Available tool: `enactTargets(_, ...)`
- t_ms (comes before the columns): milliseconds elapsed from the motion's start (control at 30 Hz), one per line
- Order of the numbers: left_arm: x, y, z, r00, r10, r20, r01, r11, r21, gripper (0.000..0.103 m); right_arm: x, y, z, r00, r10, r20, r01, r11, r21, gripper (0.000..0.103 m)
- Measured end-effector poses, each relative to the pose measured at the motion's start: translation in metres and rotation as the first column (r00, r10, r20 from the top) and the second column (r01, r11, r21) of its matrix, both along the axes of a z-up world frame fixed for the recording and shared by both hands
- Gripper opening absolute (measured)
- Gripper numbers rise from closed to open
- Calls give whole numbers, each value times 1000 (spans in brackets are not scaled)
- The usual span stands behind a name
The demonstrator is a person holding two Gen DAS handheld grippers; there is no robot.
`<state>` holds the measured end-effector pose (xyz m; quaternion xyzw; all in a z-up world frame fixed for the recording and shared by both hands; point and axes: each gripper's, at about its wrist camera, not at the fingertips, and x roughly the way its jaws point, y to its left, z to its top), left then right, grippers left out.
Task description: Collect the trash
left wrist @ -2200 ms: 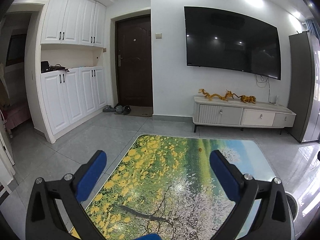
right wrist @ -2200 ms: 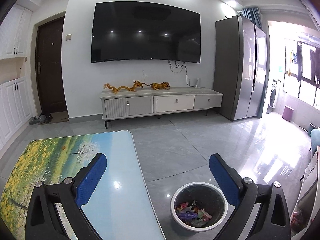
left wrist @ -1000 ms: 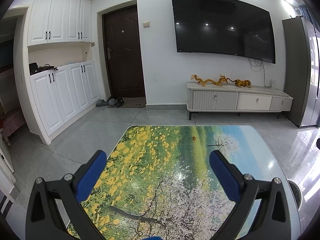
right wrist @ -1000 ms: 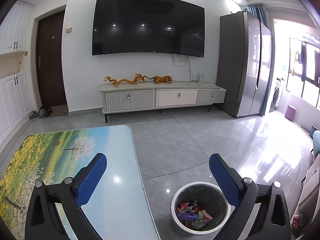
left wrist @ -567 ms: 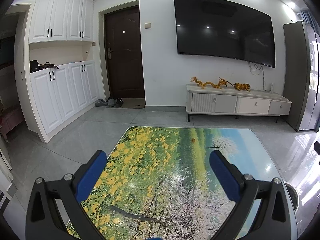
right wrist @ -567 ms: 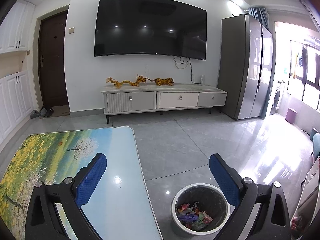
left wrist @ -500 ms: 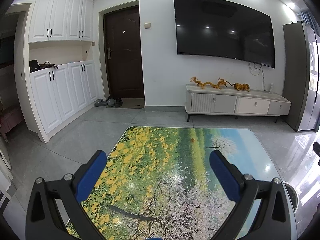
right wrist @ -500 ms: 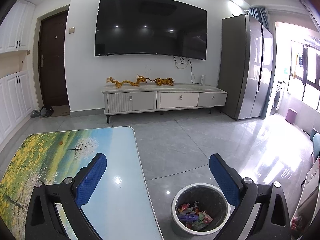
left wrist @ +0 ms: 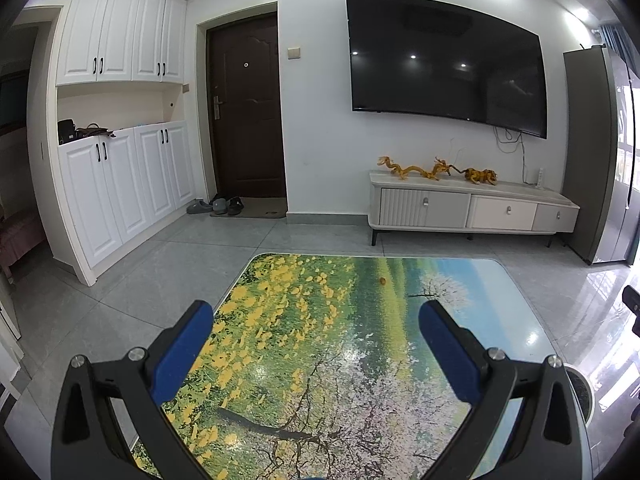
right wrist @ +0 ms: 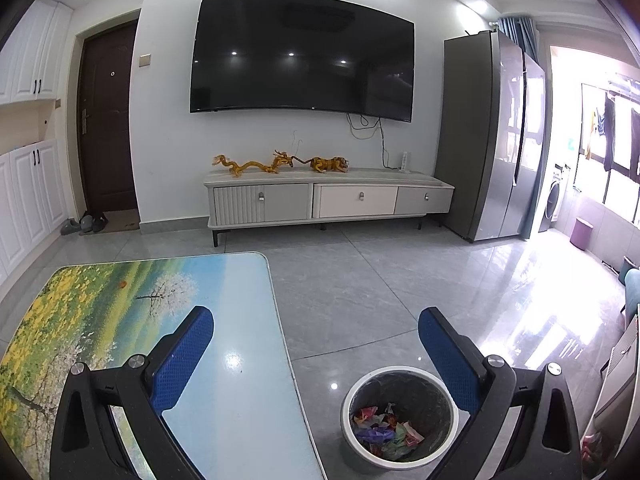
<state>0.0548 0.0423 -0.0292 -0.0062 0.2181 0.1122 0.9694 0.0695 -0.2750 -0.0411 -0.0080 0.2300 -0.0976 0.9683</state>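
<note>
Both tongs are being held wide open and empty: the left tongs (left wrist: 316,324) over the bench (left wrist: 360,360), the right tongs (right wrist: 316,324) over the bench's right edge and the bin (right wrist: 400,416) on the floor. The bin is already holding colourful scraps. On the bench only one small orange bit (left wrist: 383,280) is being shown, lying near the far edge, well apart from both tongs; whether it is trash or part of the printed top cannot be told for sure. If it is to be collected, the left tongs are best brought forward and low, the bit centred between the pads, and pinched gently so that it is not flicked away.
</note>
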Motion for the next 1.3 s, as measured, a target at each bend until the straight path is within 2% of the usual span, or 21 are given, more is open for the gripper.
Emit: enactTargets(1300,-7,-5,6,1000,-21,15,21,1000,3,103,-4,2,1,1000,-7,8,7,1000,-3,103)
